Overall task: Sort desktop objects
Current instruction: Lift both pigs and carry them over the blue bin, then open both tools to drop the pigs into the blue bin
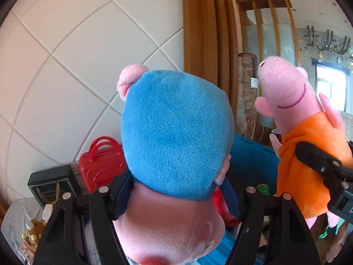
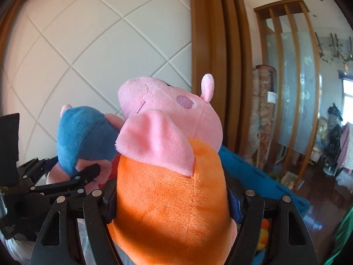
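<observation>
Both claws loaded. My left gripper (image 1: pixel 176 190) is clamped on the soft pink plush pig in the blue top (image 1: pixel 176 132), held head-down, feet up. My right gripper (image 2: pixel 174 198) is clamped on the pink plush pig in the orange dress (image 2: pixel 172 198), upright. Both are in the air, just beside each other, above the desk clutter: red plastic toy suitcase (image 1: pixel 99 165), black box (image 1: pixel 53 183). Looks like mid-carry. Plush compresses, so I'd keep the squeeze firm, keep the toys apart, lower slowly, and only release once each is seated.
</observation>
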